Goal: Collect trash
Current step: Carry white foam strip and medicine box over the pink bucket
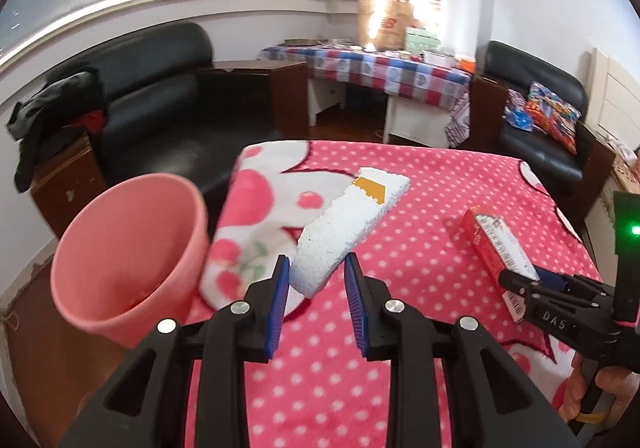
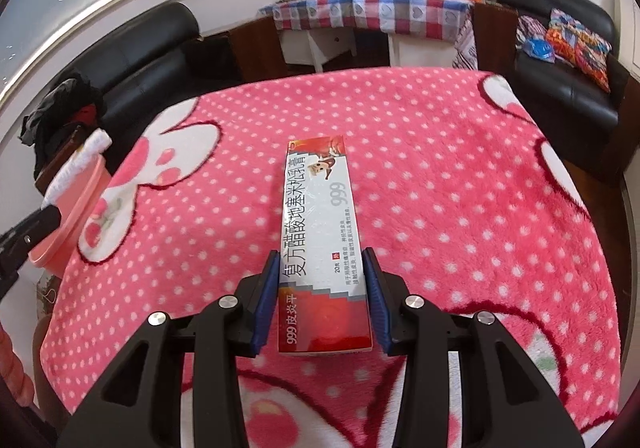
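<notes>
Some things hide or look fuzzy

The pink bin (image 1: 128, 256) is blurry, and its bottom is hard to see. The white foam (image 2: 76, 164) is half hidden behind the bin's rim. The hand (image 1: 600, 396) is cut off at the picture's edge.

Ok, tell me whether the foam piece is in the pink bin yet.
Not yet. The foam piece is clamped in the left gripper, beside the pink bin, above the blanket.
</notes>
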A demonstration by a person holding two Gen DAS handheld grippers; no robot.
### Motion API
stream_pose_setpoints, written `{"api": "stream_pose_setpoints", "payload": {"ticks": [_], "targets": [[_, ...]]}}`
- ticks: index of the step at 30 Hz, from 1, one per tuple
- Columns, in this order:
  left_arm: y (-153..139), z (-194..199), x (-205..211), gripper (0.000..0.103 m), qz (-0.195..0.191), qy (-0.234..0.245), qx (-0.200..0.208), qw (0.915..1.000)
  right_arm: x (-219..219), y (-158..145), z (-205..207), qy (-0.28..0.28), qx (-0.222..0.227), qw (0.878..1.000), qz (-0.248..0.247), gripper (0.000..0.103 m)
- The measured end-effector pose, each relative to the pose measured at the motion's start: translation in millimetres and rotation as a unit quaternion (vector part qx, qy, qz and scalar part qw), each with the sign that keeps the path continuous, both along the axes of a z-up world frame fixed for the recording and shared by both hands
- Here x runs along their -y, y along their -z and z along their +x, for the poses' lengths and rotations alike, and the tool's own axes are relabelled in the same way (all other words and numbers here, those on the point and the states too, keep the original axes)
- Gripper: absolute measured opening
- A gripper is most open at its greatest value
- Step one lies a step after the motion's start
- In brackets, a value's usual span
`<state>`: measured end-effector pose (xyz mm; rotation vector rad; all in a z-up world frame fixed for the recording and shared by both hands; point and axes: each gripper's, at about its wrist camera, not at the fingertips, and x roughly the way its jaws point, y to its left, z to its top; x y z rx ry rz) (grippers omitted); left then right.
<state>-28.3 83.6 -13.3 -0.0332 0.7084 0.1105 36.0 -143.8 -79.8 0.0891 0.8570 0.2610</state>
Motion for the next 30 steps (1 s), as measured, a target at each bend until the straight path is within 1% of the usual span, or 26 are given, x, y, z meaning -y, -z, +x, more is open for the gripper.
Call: {"api": "stream_pose_setpoints", "payload": {"ticks": [2,7,16,21,30], "targets": [[1.0,-6.0,-4.8,0.027,-0.003,-0.011,-0.001,0.9999,-5.8,-2.8,-3.5,-0.009,0.004,1.0,0.0,0.041],[0.2,-23.2,-22.8,0.027,-0.016,-0.042,0.002,0.999,-35.7,-13.4,-16.0,-0.05,0.018,0.999,-0.006,0.041],[-4.3,-48.7,-56.5,0.027,-0.031,-0.091,0.017,0.9952,-91.0,-36.9,-31.2,-0.115,0.04,0.992,-0.012,0.041],[-8.7,-62.2,-76.8,0.027,-0.035,-0.118,0.029,0.9919,-125.3,-46.7,-38.3,-0.15,0.048,0.987,-0.015,0.041],[-16.7,-83.2,-112.2,0.027,-0.036,-0.163,0.05,0.9847,-172.4,-66.0,-44.5,-0.197,0.062,0.978,-0.018,0.041]]}}
